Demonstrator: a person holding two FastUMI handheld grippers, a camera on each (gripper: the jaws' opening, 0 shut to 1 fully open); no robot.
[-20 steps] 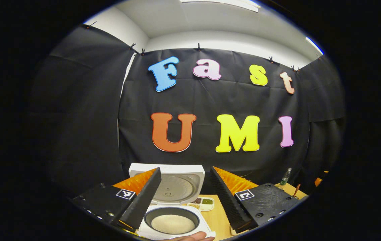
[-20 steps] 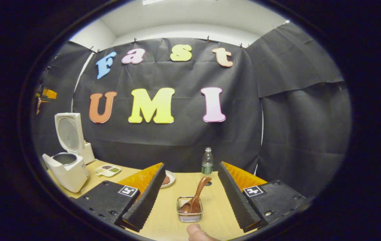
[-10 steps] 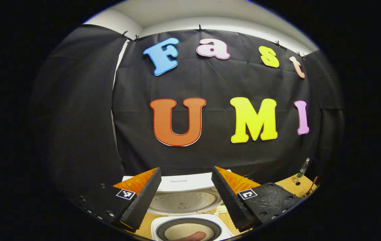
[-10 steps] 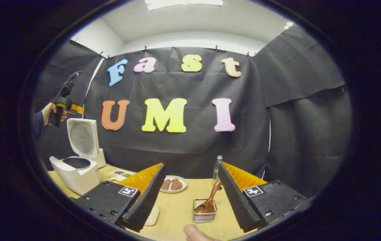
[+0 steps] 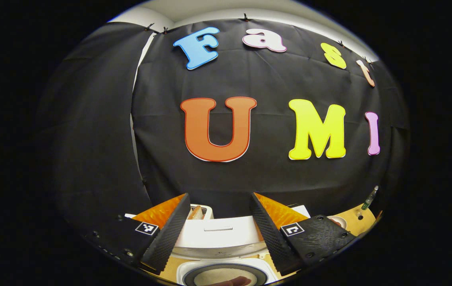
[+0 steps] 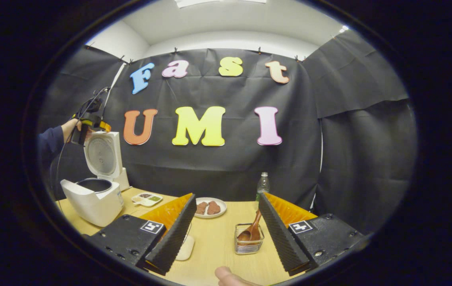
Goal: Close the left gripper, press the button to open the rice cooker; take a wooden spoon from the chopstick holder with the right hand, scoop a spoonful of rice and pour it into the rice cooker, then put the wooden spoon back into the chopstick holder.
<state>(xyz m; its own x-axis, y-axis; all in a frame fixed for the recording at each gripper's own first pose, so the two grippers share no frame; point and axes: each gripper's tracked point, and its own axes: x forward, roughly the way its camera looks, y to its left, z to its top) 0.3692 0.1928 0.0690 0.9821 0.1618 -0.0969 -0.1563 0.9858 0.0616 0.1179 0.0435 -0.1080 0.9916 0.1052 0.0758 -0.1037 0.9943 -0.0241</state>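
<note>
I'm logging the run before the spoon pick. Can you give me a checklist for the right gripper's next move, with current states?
1. Rice cooker lid up: ok.
2. Wooden spoon standing in the chopstick holder: ok.
3. Right gripper open, nothing held: ok.
4. Right gripper lined up on the spoon: not ok; the spoon sits right of centre.
5. Left gripper away from the spoon, above the cooker lid: ok.
6. Rice supply to scoop from: cannot tell.

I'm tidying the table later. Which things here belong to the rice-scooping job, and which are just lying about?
For the job:
rice cooker, lid up
wooden spoon
wire holder with the spoon in it

Lying about:
water bottle
plate of brown food
divided snack tray
</note>
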